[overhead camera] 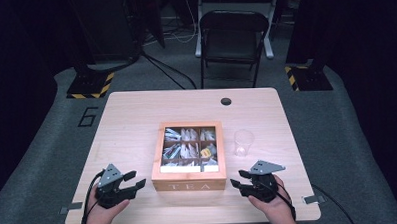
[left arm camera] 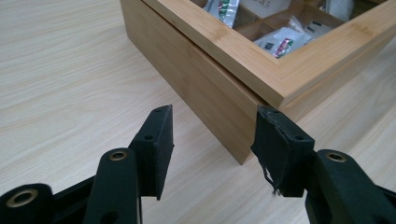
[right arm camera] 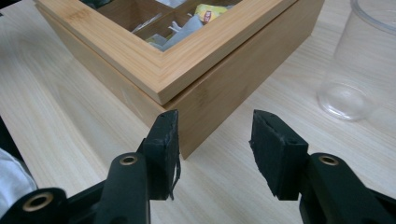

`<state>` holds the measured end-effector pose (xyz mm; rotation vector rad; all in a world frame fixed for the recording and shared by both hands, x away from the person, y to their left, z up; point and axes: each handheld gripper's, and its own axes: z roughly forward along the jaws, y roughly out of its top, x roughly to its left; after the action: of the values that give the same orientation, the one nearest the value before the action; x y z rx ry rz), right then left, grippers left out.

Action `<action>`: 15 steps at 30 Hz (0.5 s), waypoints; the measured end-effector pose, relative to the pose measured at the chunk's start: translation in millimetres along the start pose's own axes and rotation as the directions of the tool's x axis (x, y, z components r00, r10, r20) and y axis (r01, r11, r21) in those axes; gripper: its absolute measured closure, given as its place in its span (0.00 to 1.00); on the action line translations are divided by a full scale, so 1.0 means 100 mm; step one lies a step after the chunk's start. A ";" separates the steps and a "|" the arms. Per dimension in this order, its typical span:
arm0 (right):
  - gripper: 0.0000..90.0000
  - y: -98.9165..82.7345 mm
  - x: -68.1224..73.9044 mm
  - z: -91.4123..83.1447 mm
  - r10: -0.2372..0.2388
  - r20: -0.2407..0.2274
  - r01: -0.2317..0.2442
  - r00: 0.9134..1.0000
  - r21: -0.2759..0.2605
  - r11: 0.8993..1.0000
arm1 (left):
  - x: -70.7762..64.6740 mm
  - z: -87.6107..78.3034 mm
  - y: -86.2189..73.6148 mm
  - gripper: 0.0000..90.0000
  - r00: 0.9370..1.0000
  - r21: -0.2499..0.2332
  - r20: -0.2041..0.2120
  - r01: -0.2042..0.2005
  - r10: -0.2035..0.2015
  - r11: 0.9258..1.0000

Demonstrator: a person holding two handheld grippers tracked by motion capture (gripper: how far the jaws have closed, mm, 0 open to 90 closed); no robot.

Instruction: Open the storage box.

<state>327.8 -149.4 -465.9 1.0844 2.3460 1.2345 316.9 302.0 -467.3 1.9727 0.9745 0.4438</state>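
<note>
In the middle of the table (overhead camera: pixel 136 114), the tea box (overhead camera: pixel 189 185) is sitting closed. The left gripper (overhead camera: pixel 134 180) and right gripper (overhead camera: pixel 237 183) are waiting beside its front corners, jaws apart, holding nothing. A hard push could be sliding it into the plastic cup (overhead camera: pixel 243 143).

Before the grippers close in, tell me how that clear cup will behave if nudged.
The cup looks thin, empty plastic, so probably light and quick to slide on the smooth table. Tall and narrow-based, it may tip. Its thin wall would likely flex if squeezed.
</note>
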 end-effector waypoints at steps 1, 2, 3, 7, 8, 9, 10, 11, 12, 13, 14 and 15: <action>0.57 0.00 0.01 0.00 -0.005 -0.006 0.005 1.000 -0.003 1.000 | -0.01 0.00 0.00 0.53 1.000 -0.004 -0.004 -0.008 0.008 1.000; 0.57 -0.01 0.02 0.00 -0.006 -0.007 0.006 1.000 -0.005 1.000 | -0.02 0.00 0.00 0.53 1.000 -0.007 0.002 -0.002 0.002 1.000; 0.57 -0.01 0.03 0.00 -0.008 -0.017 0.008 1.000 -0.007 1.000 | -0.02 0.00 0.00 0.53 1.000 -0.003 0.006 -0.010 0.010 1.000; 0.58 -0.01 0.04 0.00 -0.014 -0.017 0.014 1.000 -0.011 1.000 | -0.04 0.01 -0.01 0.53 1.000 -0.015 0.013 -0.010 0.011 1.000; 0.58 -0.01 0.04 0.01 -0.014 -0.017 0.013 1.000 -0.014 1.000 | -0.05 0.01 0.00 0.53 0.999 -0.005 0.029 -0.014 0.014 1.000; 0.58 -0.01 0.04 0.01 -0.011 -0.020 0.011 1.000 -0.014 1.000 | -0.07 0.03 -0.01 0.53 1.000 -0.017 0.024 -0.017 0.018 1.000; 0.58 -0.01 0.05 0.02 -0.006 -0.023 0.006 1.000 -0.014 1.000 | -0.08 0.03 0.00 0.53 0.999 -0.004 0.032 -0.025 0.025 1.000; 0.58 -0.01 0.05 0.02 -0.010 -0.025 0.010 1.000 -0.012 1.000 | -0.09 0.04 0.00 0.54 0.999 -0.007 0.032 -0.032 0.032 0.999; 0.58 -0.01 0.05 0.03 -0.010 -0.027 0.010 1.000 -0.008 1.000 | -0.10 0.05 0.00 0.54 0.999 -0.001 0.042 -0.028 0.028 1.000; 0.58 -0.01 0.06 0.04 -0.019 -0.036 0.018 0.999 -0.009 1.000 | -0.11 0.07 0.00 0.54 0.999 -0.004 0.038 -0.031 0.032 0.999; 0.58 -0.01 0.07 0.04 -0.022 -0.036 0.022 0.999 -0.009 1.000 | -0.11 0.07 0.00 0.54 0.998 0.008 0.046 -0.033 0.033 0.999; 0.58 -0.01 0.08 0.05 -0.032 -0.042 0.032 0.999 -0.007 0.999 | -0.12 0.08 0.00 0.55 0.998 0.002 0.041 -0.038 0.038 0.999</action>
<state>324.4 -140.5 -468.9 1.0240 2.3791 1.2644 314.7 288.2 -471.0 1.9980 0.9135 0.4216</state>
